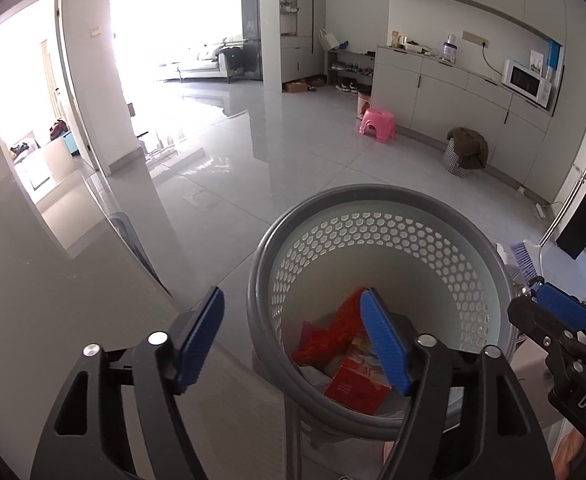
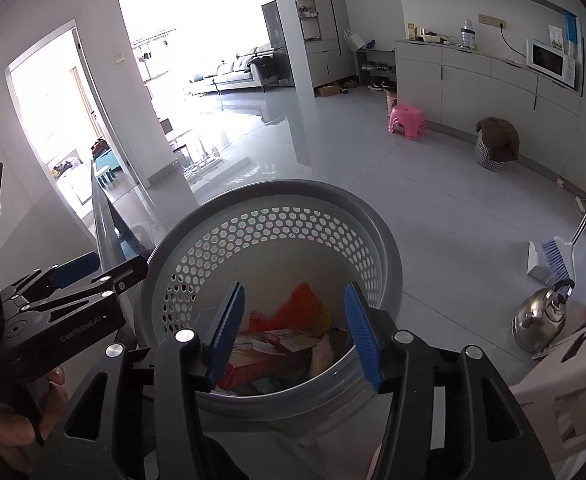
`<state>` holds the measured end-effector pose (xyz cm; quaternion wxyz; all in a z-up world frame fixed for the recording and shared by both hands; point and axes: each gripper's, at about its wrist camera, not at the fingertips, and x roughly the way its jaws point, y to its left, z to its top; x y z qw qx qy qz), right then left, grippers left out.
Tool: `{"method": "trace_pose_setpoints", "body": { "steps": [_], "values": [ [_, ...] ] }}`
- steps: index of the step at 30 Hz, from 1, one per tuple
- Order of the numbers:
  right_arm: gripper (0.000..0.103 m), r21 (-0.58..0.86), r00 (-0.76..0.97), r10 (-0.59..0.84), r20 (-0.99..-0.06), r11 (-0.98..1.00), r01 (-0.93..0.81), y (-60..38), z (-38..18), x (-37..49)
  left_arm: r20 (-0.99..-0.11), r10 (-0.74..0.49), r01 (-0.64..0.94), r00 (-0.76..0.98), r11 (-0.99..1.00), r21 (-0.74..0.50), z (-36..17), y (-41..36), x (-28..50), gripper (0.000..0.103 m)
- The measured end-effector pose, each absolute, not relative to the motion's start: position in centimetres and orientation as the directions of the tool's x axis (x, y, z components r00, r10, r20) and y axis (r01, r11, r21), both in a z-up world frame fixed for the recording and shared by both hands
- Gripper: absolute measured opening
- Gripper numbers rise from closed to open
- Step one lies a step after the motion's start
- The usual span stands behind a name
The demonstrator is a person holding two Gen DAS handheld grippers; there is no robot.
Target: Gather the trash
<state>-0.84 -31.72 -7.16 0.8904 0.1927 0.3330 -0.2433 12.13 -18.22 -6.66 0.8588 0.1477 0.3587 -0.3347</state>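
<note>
A round grey waste bin (image 1: 381,204) with a perforated white inner wall stands on the floor; it also shows in the right wrist view (image 2: 273,194). Inside lie a red box (image 1: 353,390), a red-orange wrapper (image 1: 333,332) and other packaging (image 2: 277,340). My left gripper (image 1: 293,344) is open and empty, above the bin's left rim and the edge of a grey tabletop (image 1: 53,300). My right gripper (image 2: 293,332) is open and empty, over the bin's mouth. Each gripper shows at the edge of the other's view: the right one (image 1: 561,320) and the left one (image 2: 77,276).
A broom and dustpan (image 2: 553,260) and a steel kettle (image 2: 541,320) stand right of the bin. A pink stool (image 1: 377,120) and a cloth-covered basket (image 1: 465,152) sit by the far cabinets. A pale plastic stool (image 2: 565,384) is at the lower right.
</note>
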Motion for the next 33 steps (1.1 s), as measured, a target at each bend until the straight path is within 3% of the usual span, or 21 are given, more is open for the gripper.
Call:
{"method": "trace_pose_setpoints", "body": {
  "steps": [21,33],
  "values": [
    [0.070,0.168,0.633,-0.347,-0.692,0.775,0.609,-31.7,-7.3,-1.2,-0.725,-0.458,0.678,0.514,0.735,0.016,-6.4,-18.5,12.6,0.077],
    [0.072,0.153,0.629,-0.369,-0.684,0.771,0.618,-31.8,-6.0,-1.6,-0.707,-0.467,0.685,0.531,0.728,0.033,-4.8,-17.8,12.1,0.083]
  ]
}}
